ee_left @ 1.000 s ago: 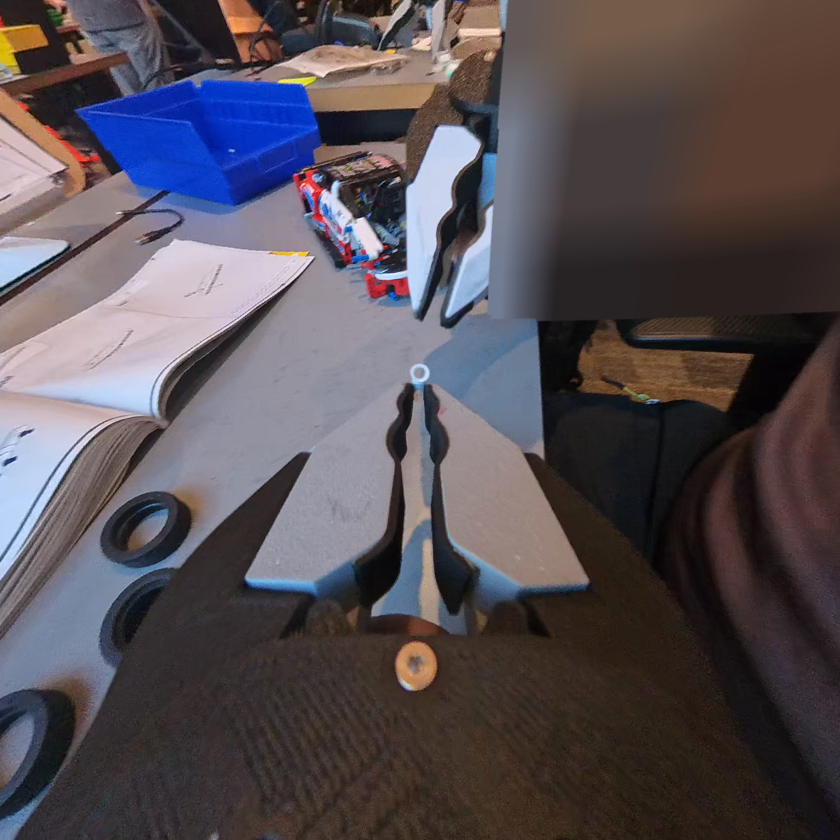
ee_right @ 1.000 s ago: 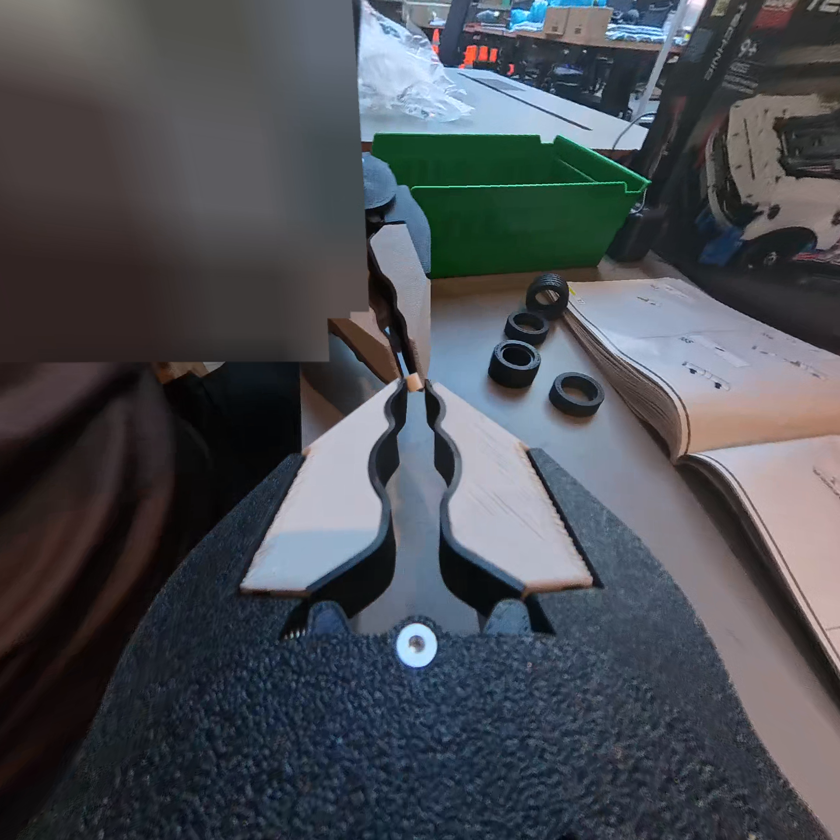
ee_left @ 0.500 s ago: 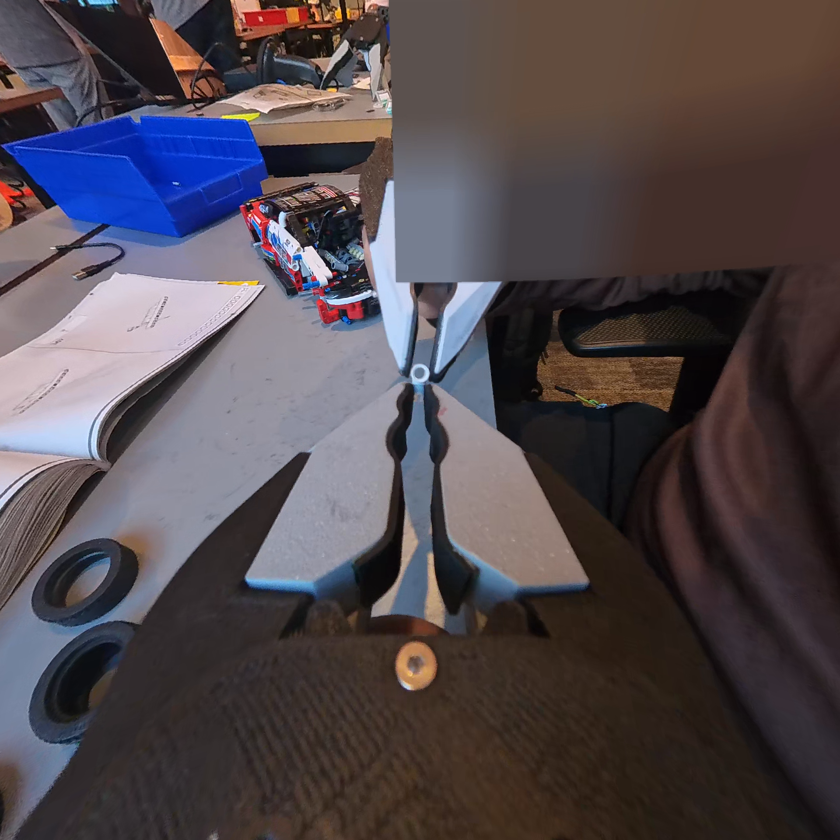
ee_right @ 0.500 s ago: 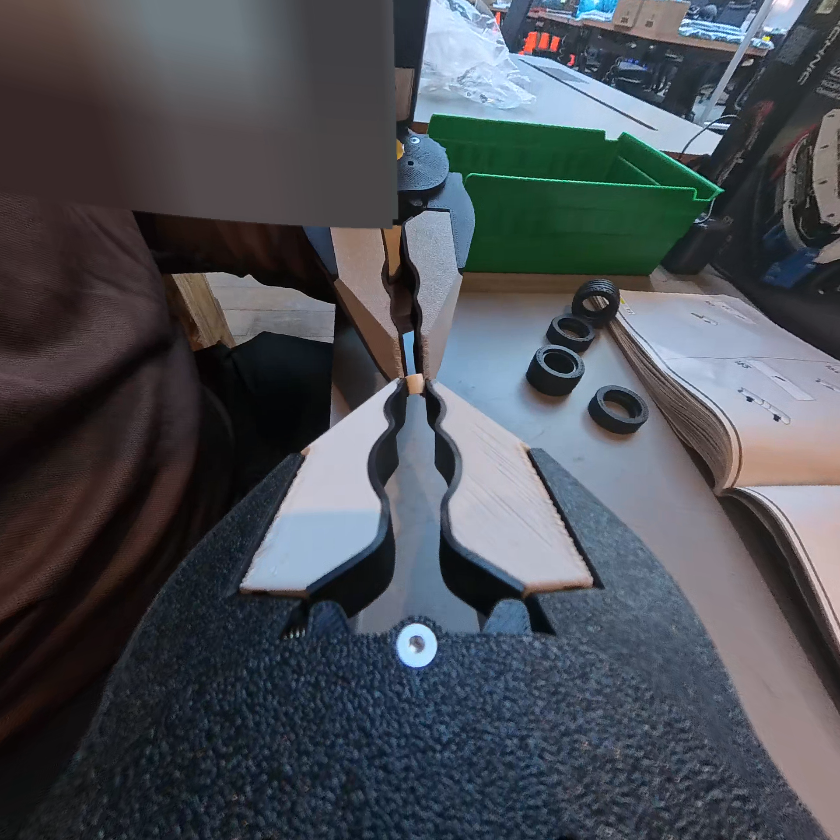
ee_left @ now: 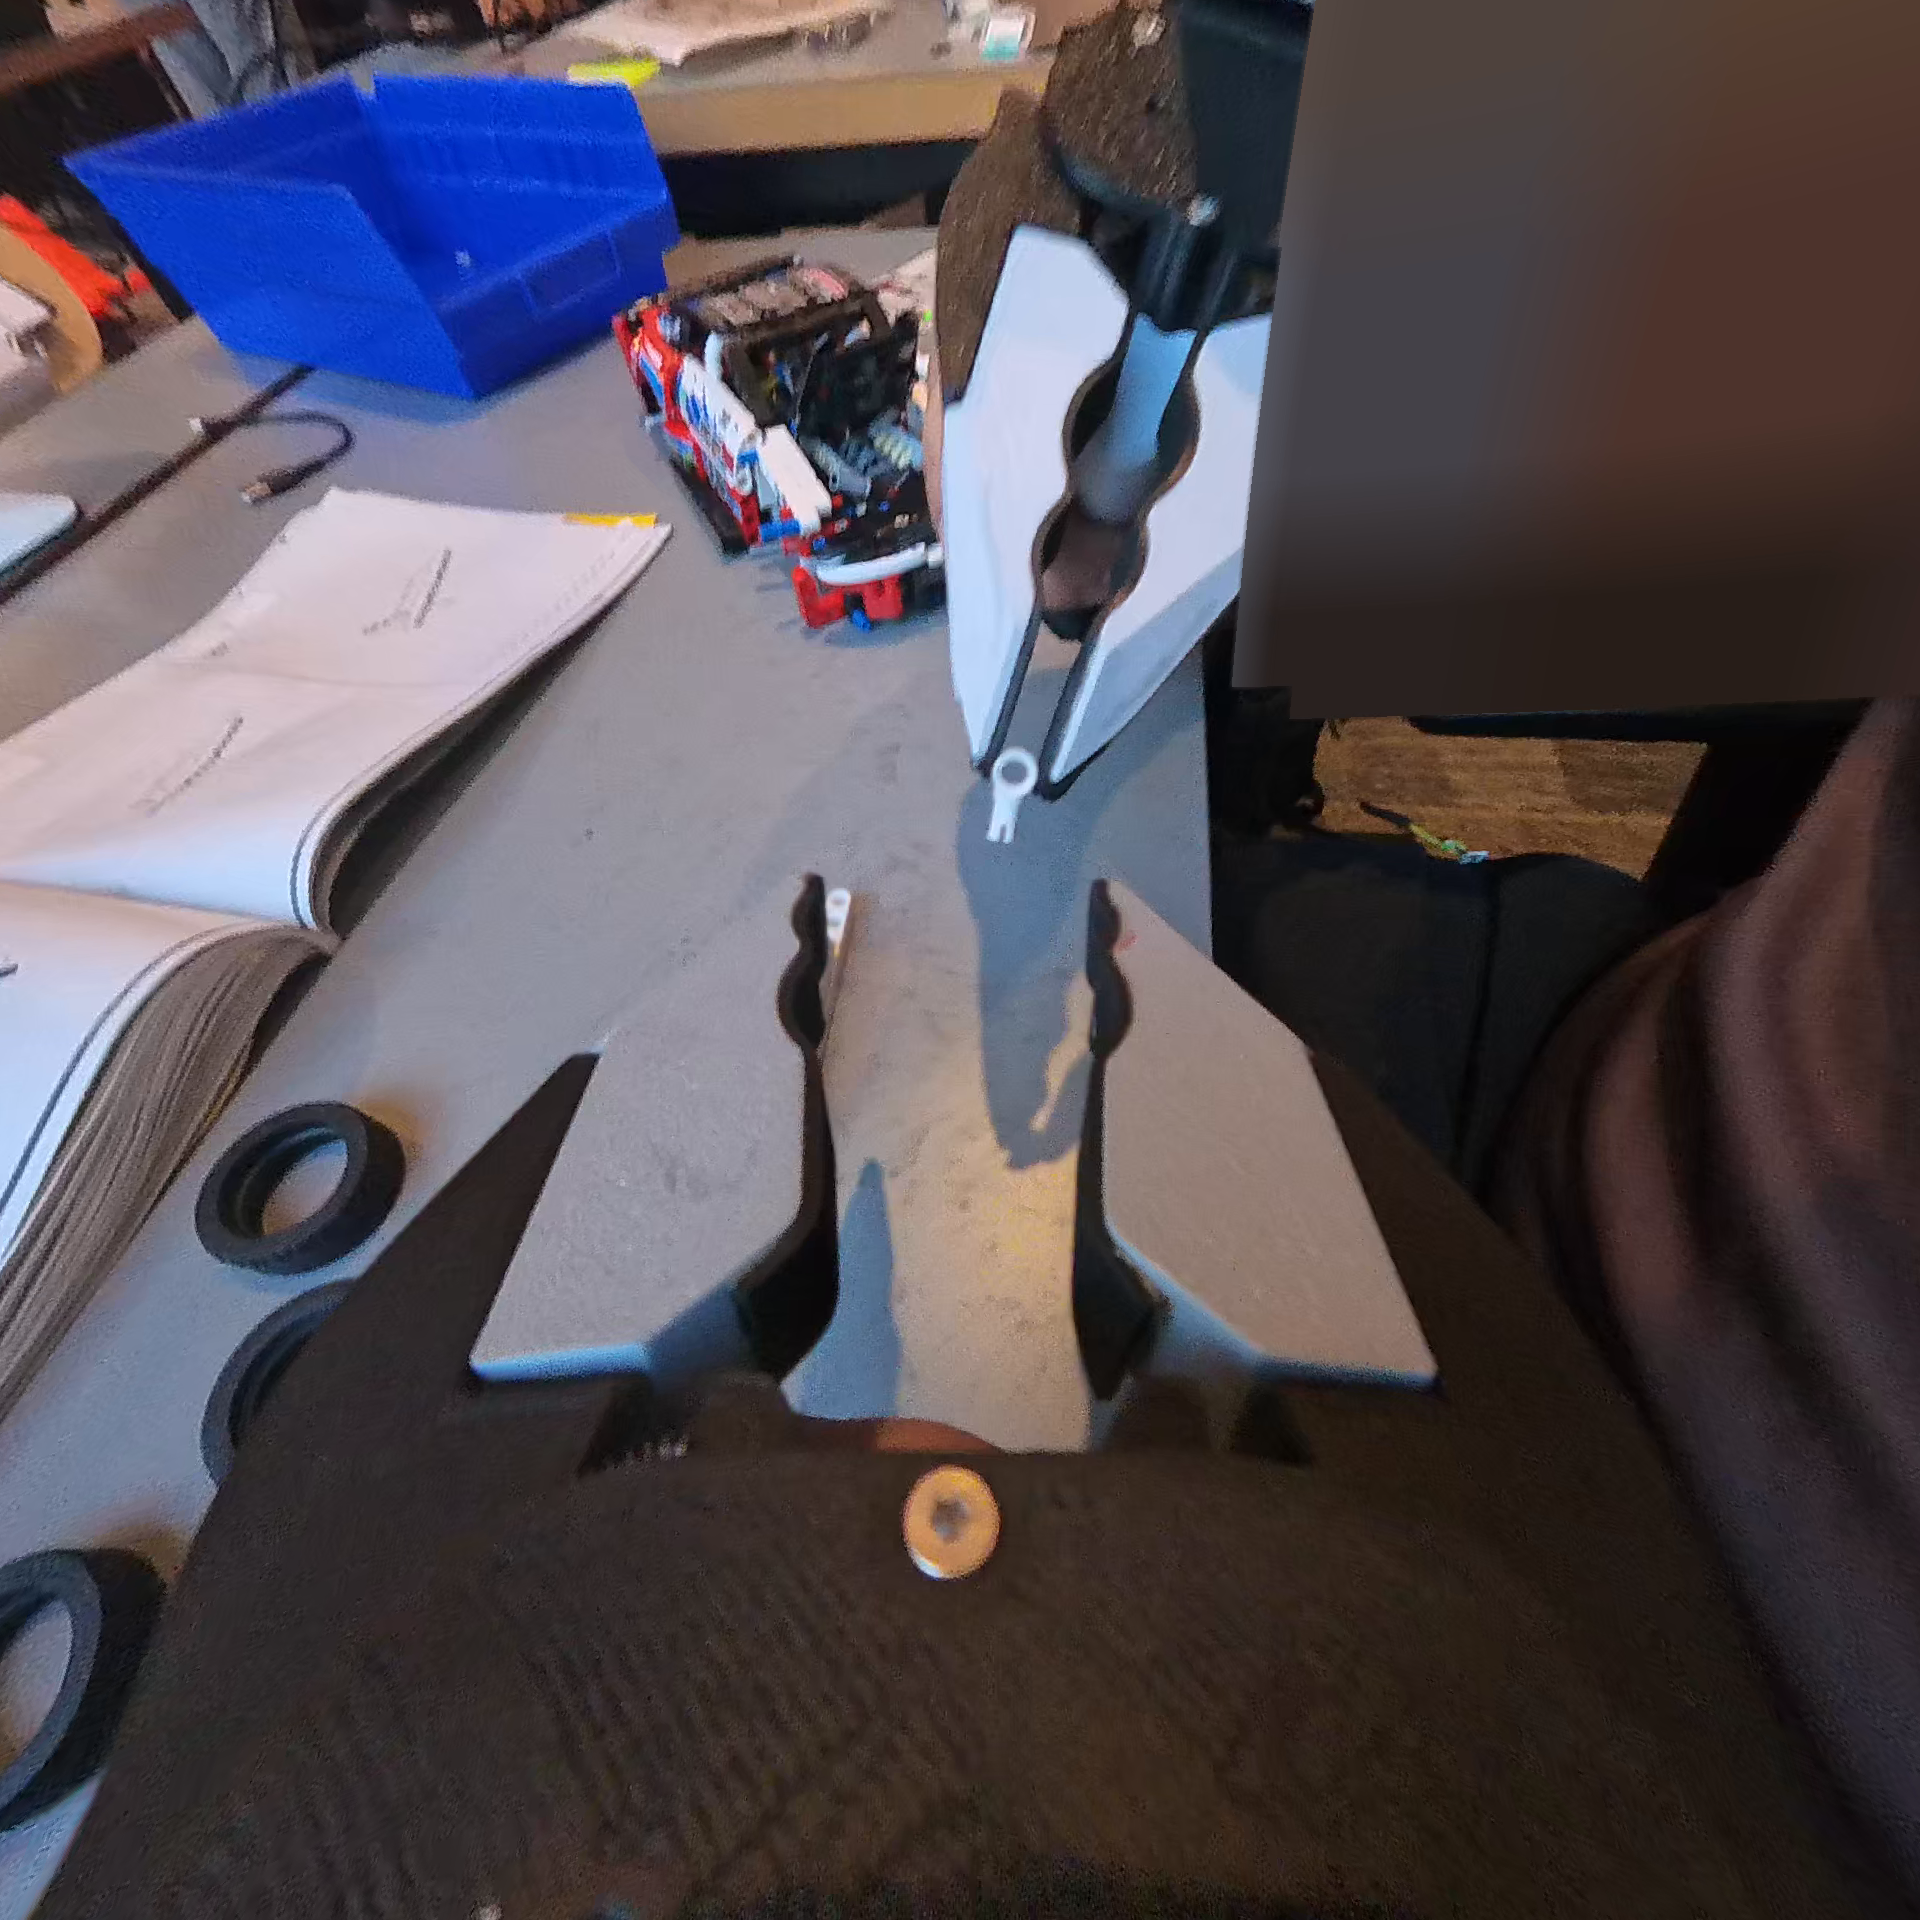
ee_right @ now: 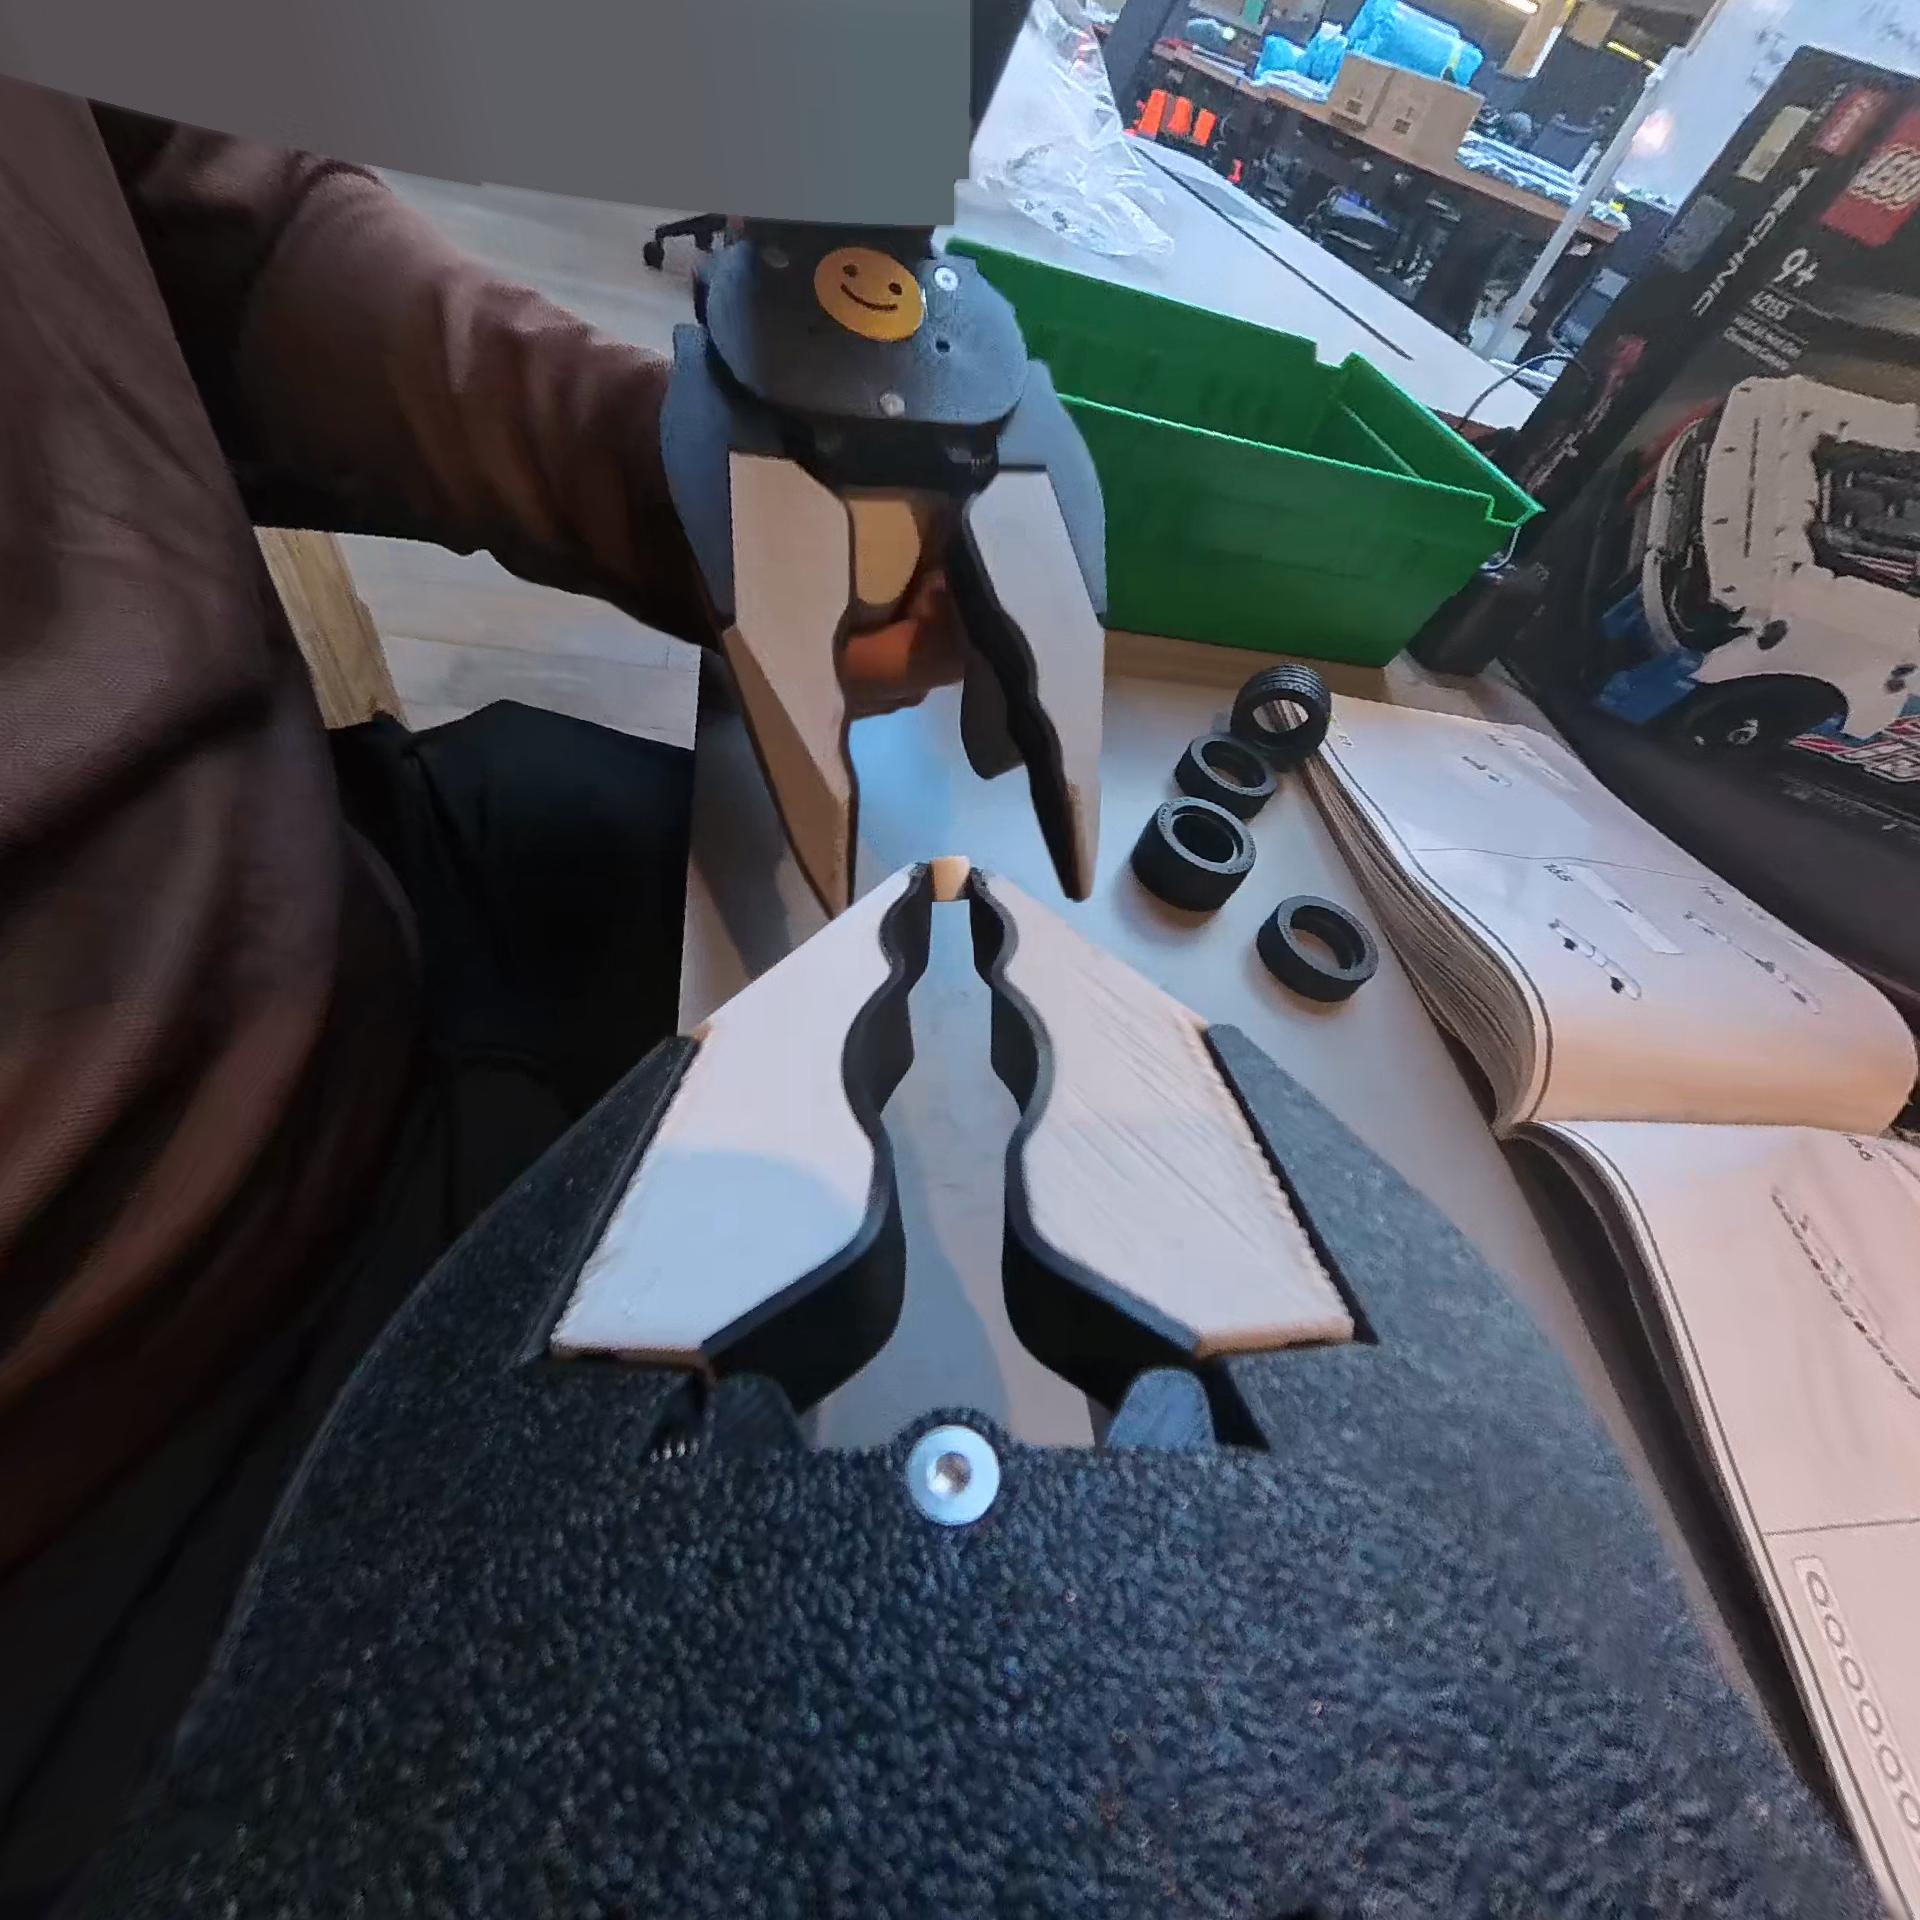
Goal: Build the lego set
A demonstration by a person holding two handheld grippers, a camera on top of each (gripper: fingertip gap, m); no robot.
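My left gripper (ee_left: 961,906) is open above the grey table (ee_left: 644,831). A small white piece (ee_left: 837,923) sits at the tip of its left finger; I cannot tell whether it is stuck there. My right gripper (ee_left: 1016,774) points down just beyond it, shut on a small white ring-ended lego piece (ee_left: 1008,795). In the right wrist view, my right gripper (ee_right: 948,883) pinches that small piece (ee_right: 949,876) at its tips. The left gripper's spread fingers (ee_right: 790,644) hang over it. The partly built red, white and black lego vehicle (ee_left: 779,416) stands further back on the table.
An open instruction book (ee_left: 312,675) lies to the left and also shows in the right wrist view (ee_right: 1610,987). Black tyres (ee_left: 301,1184) (ee_right: 1195,852) lie beside it. A blue bin (ee_left: 416,229), a green bin (ee_right: 1247,499) and the set's box (ee_right: 1766,416) stand behind. A person's brown sleeve (ee_right: 364,416) is close. My two grippers' fingertips are within a few centimetres of each other.
My left gripper was shut on the white ring piece and has opened. The two grippers met tip to tip; the right one now holds the ring piece and has lifted away.
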